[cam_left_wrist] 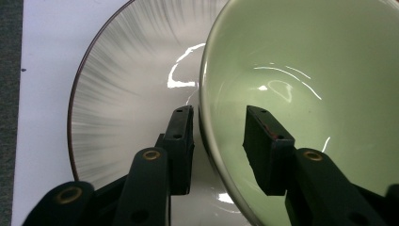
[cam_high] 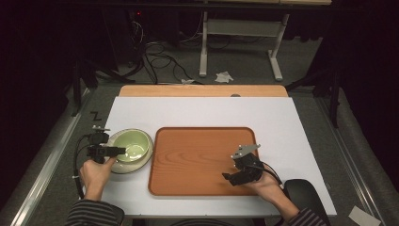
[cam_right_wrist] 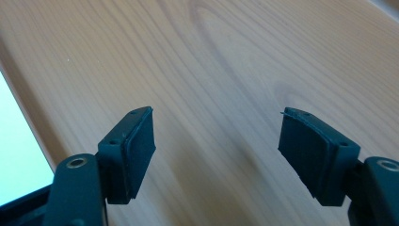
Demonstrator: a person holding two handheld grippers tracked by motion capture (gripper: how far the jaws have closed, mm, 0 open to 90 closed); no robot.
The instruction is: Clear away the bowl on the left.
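Your left gripper [cam_high: 118, 150] is reaching in from the left edge of the desk [cam_high: 282, 122], and its jaws straddle the near wall of the green bowl [cam_high: 132, 145]. In the left gripper view one jaw sits outside the rim and the other inside the bowl [cam_left_wrist: 306, 80], with the wall between them. There looks to be a sliver of gap on each side, though the angle makes it hard to say whether the pads actually press the rim. The bowl rests in a wider pale plate [cam_high: 117, 167] with a dark edge and fine grey streaks, seen clearly in the left gripper view [cam_left_wrist: 122, 84]. Both sit on the white sheet just left of the wooden tray [cam_high: 188, 155], close to it but apart.

Your left hand [cam_high: 96, 173] wraps the handle, and a cable loops off it to the left.

Over on the other side, your right gripper [cam_high: 228, 176] hangs above the tray's near right part, tilted down and towards the left. In the right gripper view its jaws [cam_right_wrist: 216, 150] stand wide apart with nothing between them, bare wood grain [cam_right_wrist: 226, 61] underneath and a strip of the white sheet [cam_right_wrist: 19, 141] at the left edge. Your right hand [cam_high: 266, 183] rests at the tray's near right corner.
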